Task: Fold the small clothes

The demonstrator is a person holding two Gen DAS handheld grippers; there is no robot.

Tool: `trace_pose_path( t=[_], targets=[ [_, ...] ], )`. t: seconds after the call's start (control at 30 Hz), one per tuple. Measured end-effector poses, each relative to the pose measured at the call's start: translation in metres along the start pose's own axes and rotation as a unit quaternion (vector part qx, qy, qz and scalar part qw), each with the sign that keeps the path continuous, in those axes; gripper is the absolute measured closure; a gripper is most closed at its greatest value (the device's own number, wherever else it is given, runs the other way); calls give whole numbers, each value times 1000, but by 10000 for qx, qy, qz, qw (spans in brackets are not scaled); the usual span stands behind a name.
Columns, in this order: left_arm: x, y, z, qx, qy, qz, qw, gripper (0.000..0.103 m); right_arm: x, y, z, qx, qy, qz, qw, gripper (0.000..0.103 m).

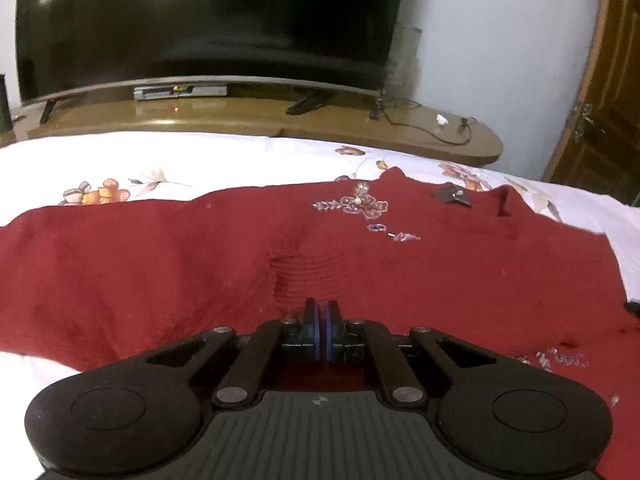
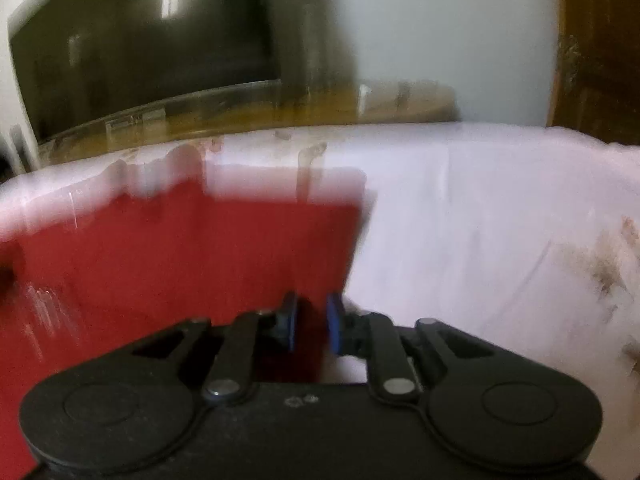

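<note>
A dark red knitted garment (image 1: 200, 264) with beaded flower embroidery (image 1: 360, 204) lies spread on a white floral bedsheet (image 1: 160, 160). My left gripper (image 1: 321, 308) rests on the cloth with its blue pads pressed together; the knit puckers just ahead of the tips. In the blurred right wrist view the red garment (image 2: 180, 264) fills the left half. My right gripper (image 2: 312, 312) sits at the garment's right edge, with its blue pads a small gap apart and red cloth between them.
A wooden TV stand (image 1: 280, 120) with a large dark television (image 1: 200, 20) runs behind the bed. A cable (image 1: 424, 124) lies on the stand. A wooden door (image 1: 604, 92) stands at the right. White sheet (image 2: 480, 240) lies right of the garment.
</note>
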State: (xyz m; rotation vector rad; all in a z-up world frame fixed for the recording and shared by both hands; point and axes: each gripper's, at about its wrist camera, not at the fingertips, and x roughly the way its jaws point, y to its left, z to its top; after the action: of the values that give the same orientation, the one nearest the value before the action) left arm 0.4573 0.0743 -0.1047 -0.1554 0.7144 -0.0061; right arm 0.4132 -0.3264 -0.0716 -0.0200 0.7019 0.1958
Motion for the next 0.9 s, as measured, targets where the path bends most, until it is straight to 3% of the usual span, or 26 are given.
trace_pose_path(
  t=[0.1, 0.13, 0.17, 0.2, 0.23, 0.27, 0.33, 0.4, 0.53, 0.57, 0.63, 0.67, 0.73, 0.9],
  targets=[
    [-26, 18, -6, -416, -216, 59, 9989, 99, 6, -2, 10, 346, -3, 69, 9994, 77],
    [-39, 32, -11, -644, -343, 142, 9972, 98, 3, -4, 12, 465, -187, 122, 9987, 65],
    [-52, 50, -17, -886, -486, 193, 9947, 81, 0, -4, 12, 506, -331, 67, 9981, 53],
    [-64, 68, -23, -1118, -608, 280, 9915, 60, -4, -3, 10, 519, -391, 5, 9979, 48],
    [-77, 88, -30, -1378, -766, 494, 9863, 16, -4, -5, 6, 566, -394, -31, 9976, 47],
    [-92, 110, -37, -1568, -1048, 770, 9790, 8, -5, -8, 1, 645, -353, -25, 9973, 47],
    [-114, 156, -45, -1897, -1325, 1086, 9668, 9, -6, -15, -14, 793, -207, -68, 9966, 47],
    [-130, 213, -53, -2684, -1463, 1144, 9452, 11, -11, -21, -32, 920, -62, -224, 9955, 47],
    [-139, 315, -72, -4112, -1483, 1261, 8905, 38, -19, -24, -60, 1279, 142, -513, 9904, 47],
    [-138, 333, -78, -4412, -1458, 1275, 8762, 51, -27, -22, -62, 1354, 164, -549, 9891, 47],
    [-133, 365, -92, -4977, -1478, 1039, 8483, 69, -25, -15, -66, 1519, 203, -582, 9865, 47],
    [-131, 378, -97, -5174, -1516, 845, 8380, 71, -26, -12, -64, 1561, 193, -584, 9858, 47],
    [-127, 391, -98, -5283, -1535, 643, 8326, 71, -32, 0, -60, 1548, 132, -568, 9862, 47],
    [-114, 400, -84, -5118, -1499, 619, 8437, 70, -40, 19, -45, 1416, -44, -490, 9887, 47]
  ],
)
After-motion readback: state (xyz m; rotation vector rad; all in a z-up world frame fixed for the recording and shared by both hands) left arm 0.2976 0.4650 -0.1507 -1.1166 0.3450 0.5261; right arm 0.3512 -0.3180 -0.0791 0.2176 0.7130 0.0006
